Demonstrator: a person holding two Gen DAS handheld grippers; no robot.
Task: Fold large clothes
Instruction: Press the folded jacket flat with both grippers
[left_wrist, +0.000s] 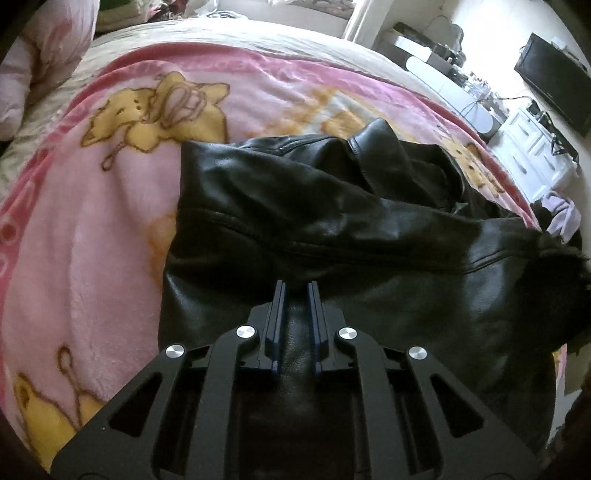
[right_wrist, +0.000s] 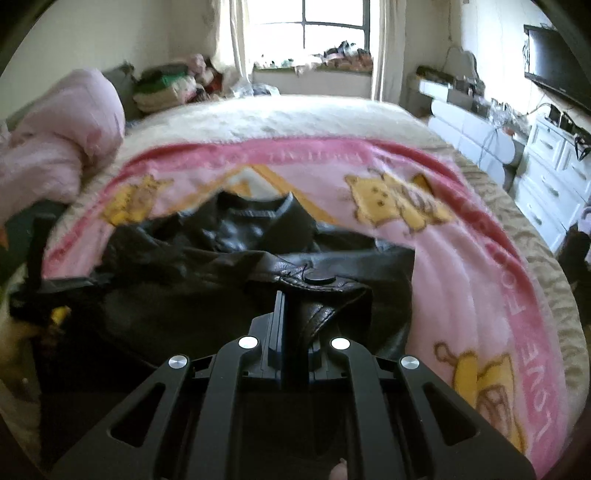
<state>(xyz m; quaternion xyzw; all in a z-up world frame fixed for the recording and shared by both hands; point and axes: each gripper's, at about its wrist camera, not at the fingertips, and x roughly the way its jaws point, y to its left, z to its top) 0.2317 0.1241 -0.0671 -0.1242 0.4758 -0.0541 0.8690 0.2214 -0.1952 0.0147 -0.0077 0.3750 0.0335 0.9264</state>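
Observation:
A black leather jacket (left_wrist: 332, 229) lies crumpled on a pink cartoon blanket (left_wrist: 92, 221) spread over a bed. My left gripper (left_wrist: 297, 286) points down onto the jacket's near part, and a ridge of leather is pinched between its blue-edged fingers. In the right wrist view the same jacket (right_wrist: 184, 266) shows its collar toward the far side. My right gripper (right_wrist: 295, 295) is shut on a leather tab with a round snap button (right_wrist: 317, 277). That leather drapes over its right finger and hides it.
A pink pillow (right_wrist: 62, 140) lies at the bed's left. Folded clothes (right_wrist: 166, 85) are stacked by the window. White drawers (right_wrist: 554, 184) and a wall television (left_wrist: 554, 74) stand to the right of the bed. The blanket (right_wrist: 461, 277) stretches to the right of the jacket.

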